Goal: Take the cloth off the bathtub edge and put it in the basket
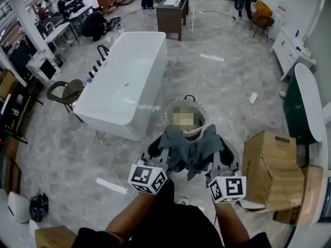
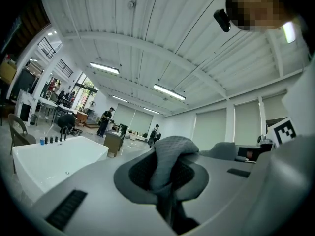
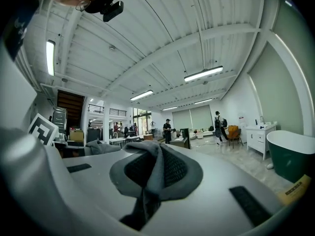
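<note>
A grey cloth (image 1: 189,150) hangs stretched between two hand-held grippers, clear of the white bathtub (image 1: 116,119) that stands at 10 o'clock, with the round basket (image 1: 169,112) just beyond the cloth at 12 o'clock. The left gripper (image 1: 156,154) has its jaws nearly together, pinching a raised fold at one end of the fabric; the right gripper (image 1: 221,159) has its jaws pressed tighter still on a fold at the other end. The cloth sags in loose folds between them, its far edge near the basket's rim and its lowest folds hanging toward the person. The drop has not yet been made, and the main risk appears to lie in placement: most of the cloth seems to hang on the near side of the basket, so letting go from here could leave it draped over the rim or sliding down onto the marble floor (image 1: 67,154). Each grip holds only a narrow pinch of fabric, which could slip free if the grippers pull apart and tauten the cloth. Opening one pair of jaws well before the other could swing the fabric sideways, toward the cardboard box (image 1: 271,169) at 3 o'clock.
</note>
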The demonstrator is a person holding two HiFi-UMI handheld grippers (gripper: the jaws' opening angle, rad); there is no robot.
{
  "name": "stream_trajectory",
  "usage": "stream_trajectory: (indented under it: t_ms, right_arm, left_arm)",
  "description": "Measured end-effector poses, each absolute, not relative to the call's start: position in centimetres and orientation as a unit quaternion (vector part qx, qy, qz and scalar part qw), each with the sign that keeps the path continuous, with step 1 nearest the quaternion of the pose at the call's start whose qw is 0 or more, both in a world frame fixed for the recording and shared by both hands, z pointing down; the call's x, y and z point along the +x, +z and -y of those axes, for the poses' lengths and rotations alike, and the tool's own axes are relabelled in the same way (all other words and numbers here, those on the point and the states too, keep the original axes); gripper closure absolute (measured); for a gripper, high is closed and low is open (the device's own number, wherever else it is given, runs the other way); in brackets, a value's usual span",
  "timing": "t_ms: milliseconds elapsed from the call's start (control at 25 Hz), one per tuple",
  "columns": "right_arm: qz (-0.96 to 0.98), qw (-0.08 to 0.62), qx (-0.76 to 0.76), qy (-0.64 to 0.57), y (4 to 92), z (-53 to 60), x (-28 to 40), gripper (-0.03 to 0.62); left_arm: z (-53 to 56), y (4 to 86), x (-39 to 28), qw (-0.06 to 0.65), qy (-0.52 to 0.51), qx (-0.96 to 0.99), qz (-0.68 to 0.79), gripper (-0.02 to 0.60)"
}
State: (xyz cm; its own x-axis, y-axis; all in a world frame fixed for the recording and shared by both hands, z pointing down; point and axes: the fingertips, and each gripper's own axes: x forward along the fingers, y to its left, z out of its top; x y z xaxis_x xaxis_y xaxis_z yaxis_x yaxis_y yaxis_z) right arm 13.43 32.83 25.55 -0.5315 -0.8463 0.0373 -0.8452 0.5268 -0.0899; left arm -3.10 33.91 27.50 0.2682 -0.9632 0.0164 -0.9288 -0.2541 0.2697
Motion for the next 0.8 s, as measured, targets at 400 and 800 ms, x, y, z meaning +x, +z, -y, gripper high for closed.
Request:
stream_trajectory:
  t_ms: [400,800]
  right_arm:
    - [-0.857,-0.019,-0.514,-0.030,24.3,-23.9,8.4,0.556]
    - [-0.836,-0.013,-0.548,-0.028,23.4,-15.7,4.5,0.556]
  left_arm:
    - [-22.8,27.1,-8.2,0.133,-0.098,0.814,0.556,0.538]
    - [-13.0,25.8,-11.1,0.120,-0.098,0.850,0.503,0.538]
